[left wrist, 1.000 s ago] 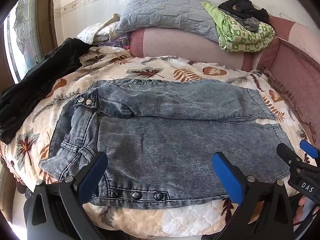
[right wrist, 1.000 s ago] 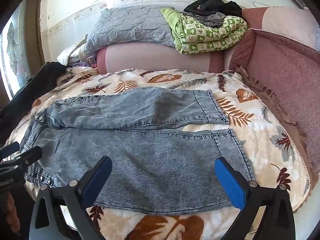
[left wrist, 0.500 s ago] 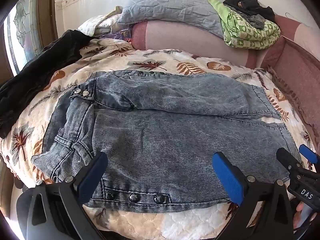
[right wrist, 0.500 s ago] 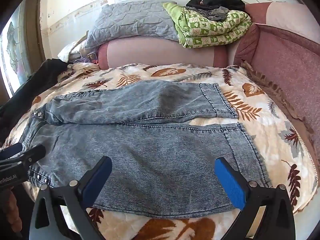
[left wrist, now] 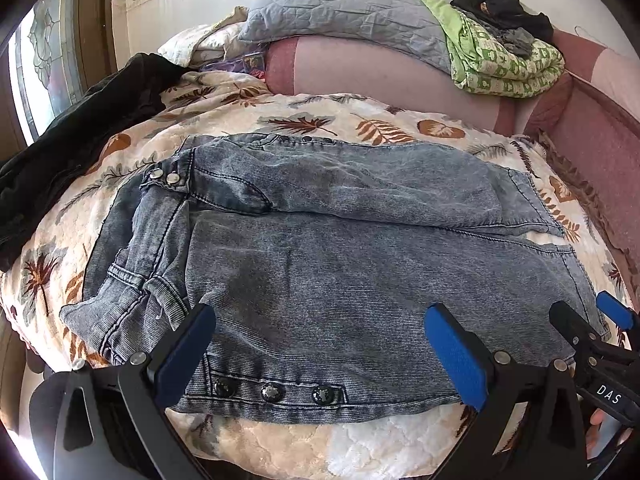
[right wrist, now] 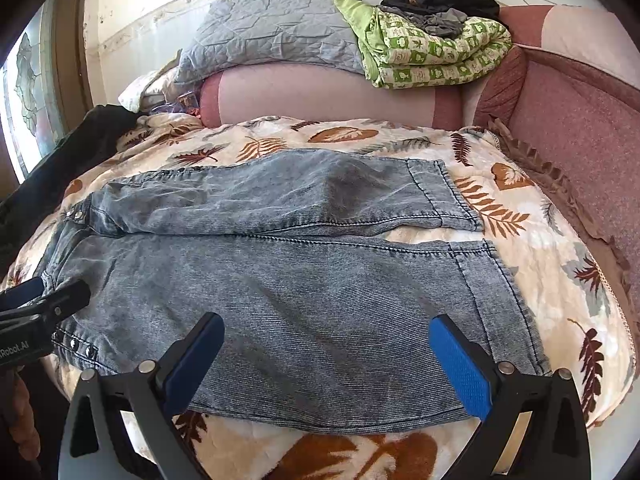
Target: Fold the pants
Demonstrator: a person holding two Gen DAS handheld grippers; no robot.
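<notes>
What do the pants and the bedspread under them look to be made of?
Pants: likely washed grey-blue denim, given the faded mottling, fine ribbed weave, topstitched seams and metal snaps. Bedspread: probably soft plush or quilted fabric, matte, with a printed leaf pattern and puckered surface.

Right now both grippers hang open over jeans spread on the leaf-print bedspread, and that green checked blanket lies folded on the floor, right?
Not the floor. The right wrist view shows the green checked blanket folded on top of the pink headboard. The rest holds.
</notes>
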